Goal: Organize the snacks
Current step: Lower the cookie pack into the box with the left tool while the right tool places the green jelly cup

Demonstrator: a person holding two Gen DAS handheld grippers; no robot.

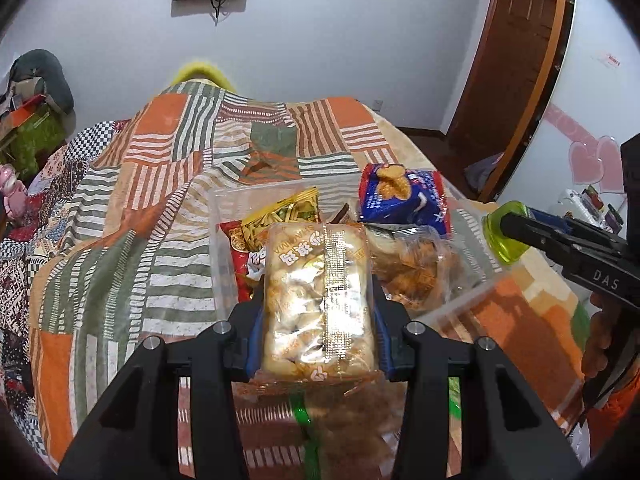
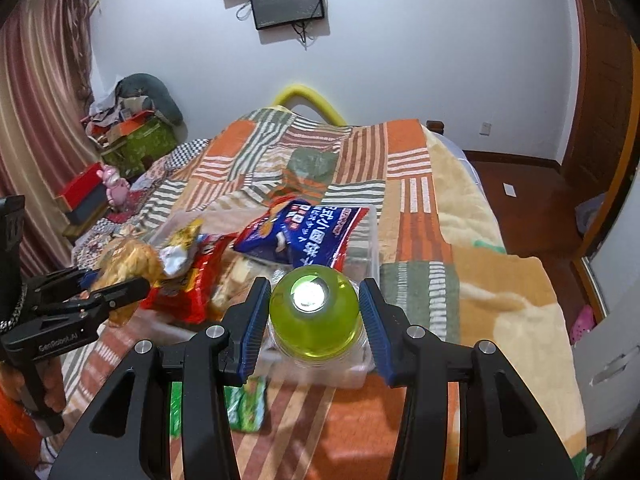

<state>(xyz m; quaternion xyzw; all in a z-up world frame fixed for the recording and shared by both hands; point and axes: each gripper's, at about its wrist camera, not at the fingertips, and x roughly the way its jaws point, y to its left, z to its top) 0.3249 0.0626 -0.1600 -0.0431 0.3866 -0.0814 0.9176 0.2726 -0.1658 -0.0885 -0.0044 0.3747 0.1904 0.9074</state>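
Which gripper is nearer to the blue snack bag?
Right, though only by a little. The right gripper, holding the green bottle, sits just before the blue snack bag; the left gripper is farther left.

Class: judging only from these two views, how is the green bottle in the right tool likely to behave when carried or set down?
The green bottle looks full of liquid, so probably heavy for its size. Its smooth round plastic body may slip or twist between the right tool's pads. Laid on the soft quilt, it would likely roll.
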